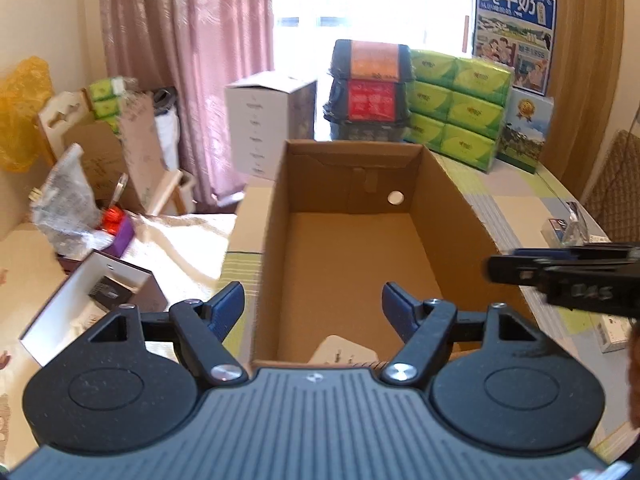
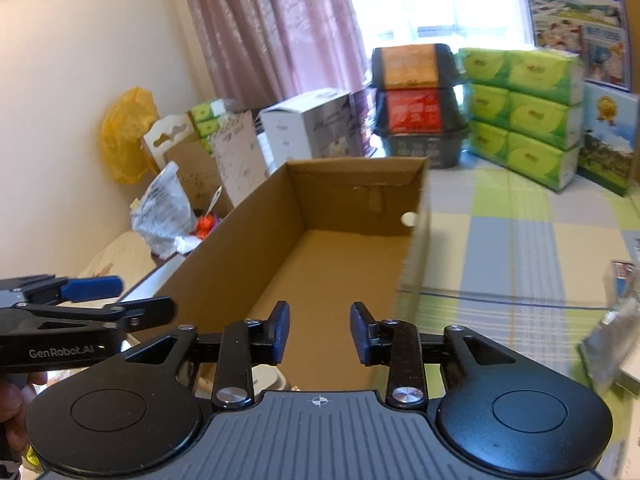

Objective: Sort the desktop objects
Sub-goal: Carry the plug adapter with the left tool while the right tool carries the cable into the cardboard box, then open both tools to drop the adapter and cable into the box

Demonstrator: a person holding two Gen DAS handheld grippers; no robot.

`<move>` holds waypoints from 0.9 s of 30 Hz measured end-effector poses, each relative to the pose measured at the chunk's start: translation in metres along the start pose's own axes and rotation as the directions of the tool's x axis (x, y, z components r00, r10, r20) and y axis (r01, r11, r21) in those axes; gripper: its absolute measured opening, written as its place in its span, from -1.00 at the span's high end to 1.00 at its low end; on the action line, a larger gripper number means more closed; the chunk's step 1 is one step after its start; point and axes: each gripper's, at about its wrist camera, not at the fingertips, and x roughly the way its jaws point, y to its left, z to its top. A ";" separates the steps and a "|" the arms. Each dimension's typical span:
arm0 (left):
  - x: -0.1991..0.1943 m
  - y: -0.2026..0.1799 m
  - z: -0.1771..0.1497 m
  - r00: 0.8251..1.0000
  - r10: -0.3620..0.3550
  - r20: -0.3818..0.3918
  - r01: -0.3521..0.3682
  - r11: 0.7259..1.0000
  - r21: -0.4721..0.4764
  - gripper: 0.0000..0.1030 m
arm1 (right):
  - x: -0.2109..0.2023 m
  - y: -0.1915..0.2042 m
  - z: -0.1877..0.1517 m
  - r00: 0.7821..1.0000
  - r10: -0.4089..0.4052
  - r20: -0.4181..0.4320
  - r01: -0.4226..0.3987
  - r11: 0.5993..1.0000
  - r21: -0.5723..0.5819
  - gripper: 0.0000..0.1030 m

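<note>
cardboard box [image 1: 340, 248] is sitting open-topped on the checked tablecloth [image 1: 516, 208], its long side running away from both cameras, and a small round hole is showing low in its far wall. a pale, flat object [image 1: 346, 354] is lying on the box floor at the near end, mostly hidden behind the gripper body in the left wrist view; what it is cannot be told.

left gripper [image 1: 314, 306] is hovering over the near end of the box, its blue-padded jaws standing spread wide with nothing between them. right gripper [image 2: 320, 330] is hanging just above the near right corner of the box, its black jaws also standing apart and gripping nothing. each gripper is showing in the other's view, side on, close beside it.

beyond the box, green tissue packs [image 1: 456, 108] are standing stacked on the cloth, with a dark stack of orange and red labelled containers [image 1: 370, 92] just to their left and a white carton [image 1: 266, 128] further left. a blue milk carton box [image 1: 514, 34] is rising behind the tissue packs. some small packets [image 1: 564, 228] are lying on the cloth to the right of the box, blurred. pink curtains [image 1: 188, 52] are hanging at the back.
</note>
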 end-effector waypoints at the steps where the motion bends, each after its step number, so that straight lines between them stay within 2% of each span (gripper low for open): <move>1: -0.006 0.000 -0.002 1.000 0.014 0.008 -0.014 1.000 -0.008 -0.45 | -0.010 -0.004 -0.004 1.000 -0.008 0.010 0.008 1.000 0.008 0.30; 3: -0.015 -0.002 -0.005 1.000 0.024 0.014 -0.023 0.999 -0.029 -0.50 | -0.027 -0.012 -0.010 1.000 -0.024 0.019 0.023 0.999 0.023 -0.01; 5: -0.023 -0.006 -0.010 1.000 0.025 0.012 -0.025 0.999 -0.044 -0.52 | -0.045 -0.018 -0.019 0.999 -0.041 0.024 0.040 0.999 0.028 -0.17; 17: -0.068 -0.056 -0.042 1.000 -0.021 0.007 0.021 0.996 -0.089 -0.65 | -0.127 -0.060 -0.060 0.988 -0.156 0.015 0.155 0.987 0.035 -0.38; 22: -0.078 -0.084 -0.052 0.998 -0.056 0.001 0.056 0.995 -0.085 -0.69 | -0.157 -0.088 -0.072 0.972 -0.233 0.020 0.231 0.971 0.069 -0.49; 27: -0.076 -0.116 -0.059 0.995 -0.099 -0.022 0.098 0.994 -0.040 -0.76 | -0.185 -0.121 -0.087 0.951 -0.310 0.014 0.307 0.947 0.096 -0.67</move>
